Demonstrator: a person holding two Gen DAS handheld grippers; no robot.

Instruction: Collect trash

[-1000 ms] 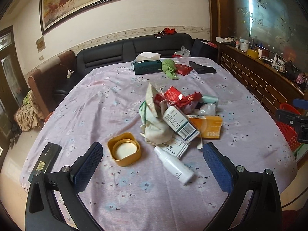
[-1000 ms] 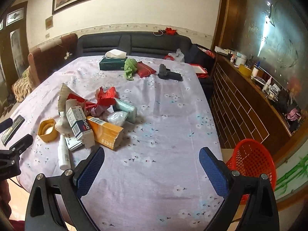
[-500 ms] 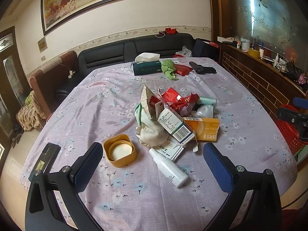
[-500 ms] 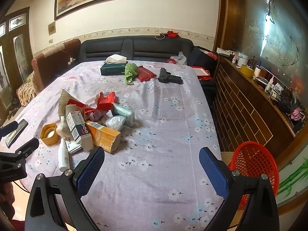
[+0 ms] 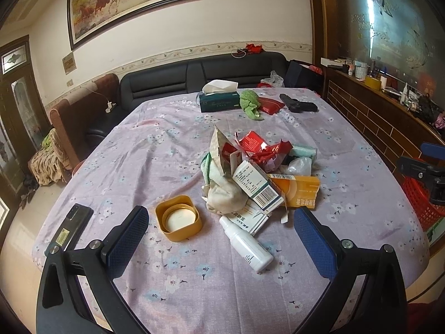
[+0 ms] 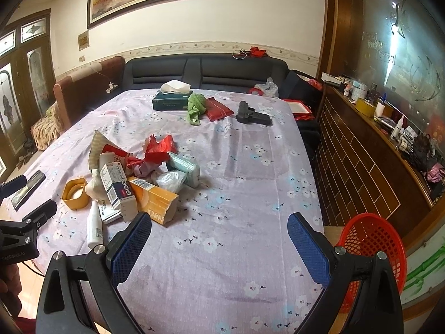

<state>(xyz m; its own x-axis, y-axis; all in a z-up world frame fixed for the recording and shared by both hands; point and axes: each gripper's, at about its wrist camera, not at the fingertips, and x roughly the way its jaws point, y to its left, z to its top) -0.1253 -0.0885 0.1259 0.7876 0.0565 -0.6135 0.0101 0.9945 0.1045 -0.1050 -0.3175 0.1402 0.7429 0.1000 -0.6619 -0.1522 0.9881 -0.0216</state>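
On the surface (image 5: 116, 150), covered by a lilac flowered cloth, a heap of trash (image 5: 258, 172) is lying near the middle: red wrappers, a cloth bundle, a white medicine box with a barcode (image 5: 257, 185) and an orange box (image 5: 299, 190) leaning against one another. A white spray bottle (image 5: 246, 243) is lying on its side just in front of the heap, and a yellow square lid (image 5: 178, 218) is sitting open side up beside it to the left. A black phone (image 5: 69, 226) is resting near the left edge. At the far end a tissue box (image 5: 219, 101), a green cloth (image 5: 250, 103), a red pouch (image 6: 218, 108) and a black pistol-shaped object (image 6: 251, 117) are sitting apart from the heap. A red mesh basket (image 6: 370, 247) is standing on the floor beyond the right edge. The left hand-held gripper (image 5: 221, 235) is hovering with its jaws spread wide and nothing between them, framing the lid and bottle; compared with a second ago it is sitting slightly farther back, the heap looking a little smaller. The right hand-held gripper (image 6: 218, 242) is likewise gaping and empty over bare cloth, having pulled back a touch, with the items themselves lying where they were.
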